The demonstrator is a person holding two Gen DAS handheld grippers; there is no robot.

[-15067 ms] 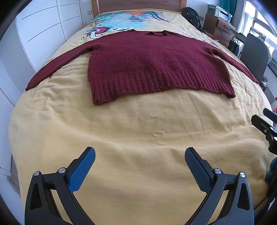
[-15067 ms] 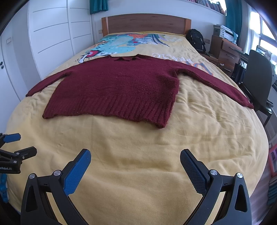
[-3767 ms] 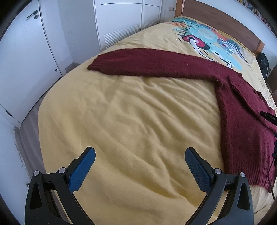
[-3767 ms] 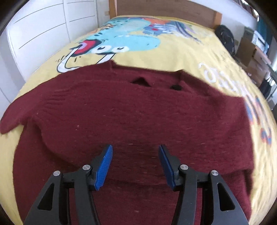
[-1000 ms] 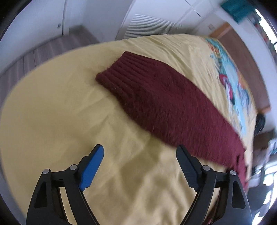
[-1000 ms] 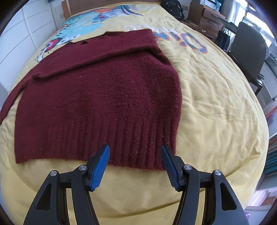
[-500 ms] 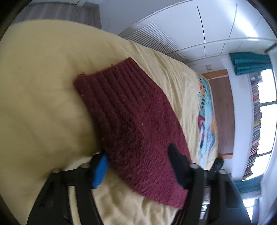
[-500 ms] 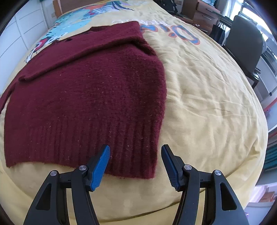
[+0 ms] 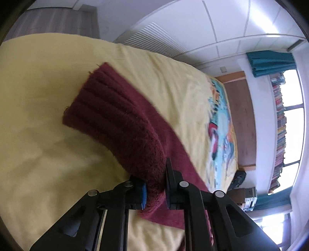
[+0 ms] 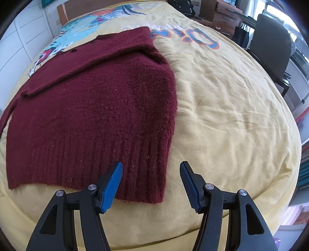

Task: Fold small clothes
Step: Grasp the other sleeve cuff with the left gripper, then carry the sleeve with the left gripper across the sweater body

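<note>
yellow bedspread covers the whole bed, wrinkled on its bare right half, printed with a cartoon and lettering toward the headboard.

left wrist view, nearest first: left gripper clamped on the maroon sleeve, knit bunched thick between the two black jaws, blue pad just visible on the left side. ribbed cuff end of the sleeve juts forward and up past the grip, lifted off the bedspread with a shadow under it. rest of the sleeve trails flat to the right and out of frame at the bottom. beyond: white wardrobe doors alongside the bed, wooden headboard, teal curtain, bookshelf by the window.

right wrist view, nearest first: right gripper with jaws apart, holding nothing, low over the sweater's ribbed hem. left blue pad sits over the hem, right pad over bare bedspread just past the hem's right corner. maroon sweater lies flat on the left half of the bed, collar toward the headboard, its right sleeve folded across the chest. its left sleeve runs off the frame's left edge. farther right: dark office chair beside the bed, wooden drawers behind it.
</note>
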